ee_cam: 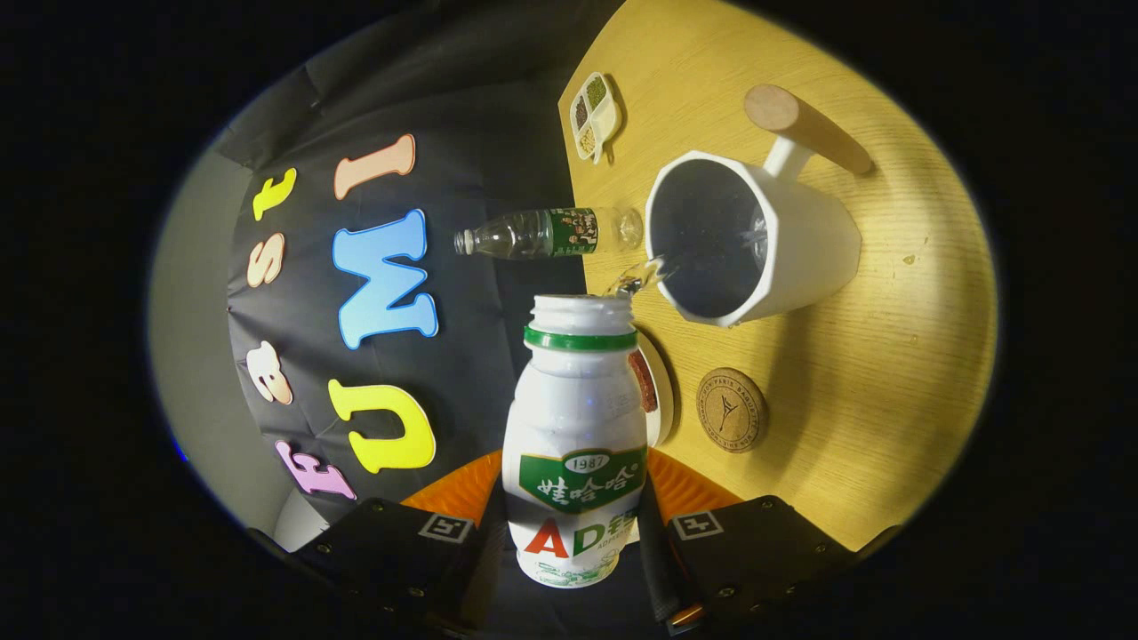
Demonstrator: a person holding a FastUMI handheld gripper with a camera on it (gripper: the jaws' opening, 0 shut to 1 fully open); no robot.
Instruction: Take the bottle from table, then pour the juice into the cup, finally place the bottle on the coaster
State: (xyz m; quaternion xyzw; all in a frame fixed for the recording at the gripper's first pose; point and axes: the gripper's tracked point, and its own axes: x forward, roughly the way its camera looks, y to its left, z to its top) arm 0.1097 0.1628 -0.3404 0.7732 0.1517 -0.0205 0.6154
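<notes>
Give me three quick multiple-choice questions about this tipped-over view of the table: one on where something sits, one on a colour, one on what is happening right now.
1. Where is the round cork coaster?
A. On the wooden table, beside the white cup
B. Under the white cup
C. Inside the small seed dish

2. What colour is the band around the neck of the white plastic juice bottle?
A. Red
B. Green
C. Blue

3. What is the gripper doing?
A. Open above the table
B. Shut on the clear water bottle
C. Shut on the juice bottle, pouring

Answers: 1 A, the coaster lies bare on the wood next to the white cup with wooden handle. 2 B, a green ring sits below the open mouth. 3 C, both fingers press the bottle and a stream runs into the cup.
</notes>
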